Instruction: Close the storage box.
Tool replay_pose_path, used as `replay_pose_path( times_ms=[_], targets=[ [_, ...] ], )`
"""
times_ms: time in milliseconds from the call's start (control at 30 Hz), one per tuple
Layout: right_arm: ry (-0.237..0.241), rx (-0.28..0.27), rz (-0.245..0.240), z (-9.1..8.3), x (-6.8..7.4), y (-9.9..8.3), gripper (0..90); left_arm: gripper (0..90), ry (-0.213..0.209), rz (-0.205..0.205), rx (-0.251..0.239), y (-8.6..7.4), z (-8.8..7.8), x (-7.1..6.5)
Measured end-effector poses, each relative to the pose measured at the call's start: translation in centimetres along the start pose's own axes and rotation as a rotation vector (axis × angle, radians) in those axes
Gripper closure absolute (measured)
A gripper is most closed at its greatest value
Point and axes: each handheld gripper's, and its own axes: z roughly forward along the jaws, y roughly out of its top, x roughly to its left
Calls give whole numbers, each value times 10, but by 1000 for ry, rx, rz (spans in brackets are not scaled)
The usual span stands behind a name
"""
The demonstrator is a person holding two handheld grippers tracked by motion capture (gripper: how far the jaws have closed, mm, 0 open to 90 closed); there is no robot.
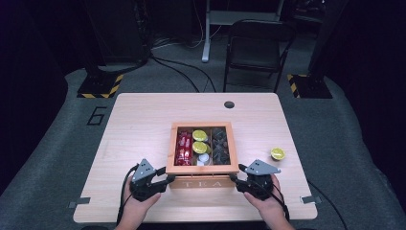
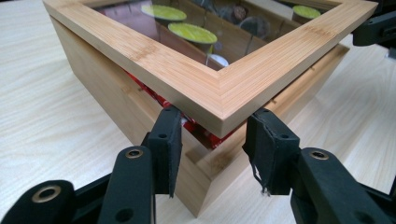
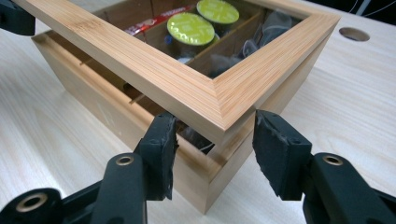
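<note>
A wooden tea box (image 1: pixel 203 183) marked TEA stands near the table's front edge. Its glass-paned lid (image 1: pixel 201 168) is tilted up at the front, leaving a gap over the base (image 2: pixel 93 93). My left gripper (image 1: pixel 162 180) is shut on the lid's front left corner (image 2: pixel 219 100), one pad on each side of the mitre. My right gripper (image 1: pixel 238 178) grips the front right corner (image 3: pixel 219 100) the same way. Through the glass I see red packets (image 1: pixel 184 147), green-topped capsules (image 1: pixel 199 141) and dark pouches (image 1: pixel 220 146).
One green-topped capsule (image 1: pixel 277 154) sits loose on the table to the right of the box. A round cable hole (image 1: pixel 229 104) lies at the table's far edge. A black chair (image 1: pixel 256 45) stands behind the table. Bare wood surrounds the box on all sides.
</note>
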Motion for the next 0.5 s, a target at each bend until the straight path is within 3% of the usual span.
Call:
replay_pose_path(
  times_ms=[167,500],
  targets=[
    [-1,15,-1,2,1,-3,496,536,-1,19,25,-1,0,1],
    [3,33,30,4,3,-7,495,498,10,10,40,-3,3,-1]
  ],
)
